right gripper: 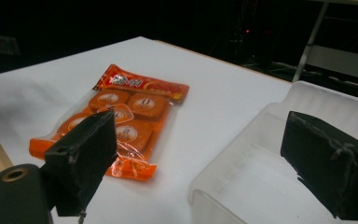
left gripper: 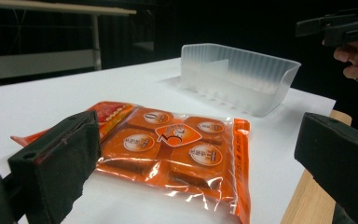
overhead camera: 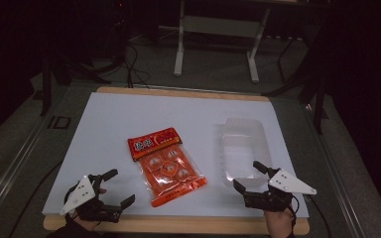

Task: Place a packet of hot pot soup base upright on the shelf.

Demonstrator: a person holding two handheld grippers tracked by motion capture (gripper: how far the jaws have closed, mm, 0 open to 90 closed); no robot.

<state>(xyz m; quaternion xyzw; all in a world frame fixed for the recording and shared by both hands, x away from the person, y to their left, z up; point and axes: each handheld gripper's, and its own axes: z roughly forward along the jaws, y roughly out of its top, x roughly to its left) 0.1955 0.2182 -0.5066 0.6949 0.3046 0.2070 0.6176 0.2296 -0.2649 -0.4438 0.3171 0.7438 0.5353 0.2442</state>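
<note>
The left tongs (overhead camera: 120, 187) and right tongs (overhead camera: 248, 174) are hovering released, gripping nothing, near the desk's (overhead camera: 129, 114) front edge. Between them, the orange snack packet (overhead camera: 166, 165) is lying flat, with the clear plastic tray (overhead camera: 243, 148) standing just beyond the right tongs.

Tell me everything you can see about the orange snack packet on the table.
The orange snack packet is a flat, glossy plastic pouch with a red printed header at its far end and a clear window showing four round orange pieces with pale labels. It looks sealed and lies flat and slantwise on the white table top, left of the clear plastic tray. Nothing touches it except the table.
</note>
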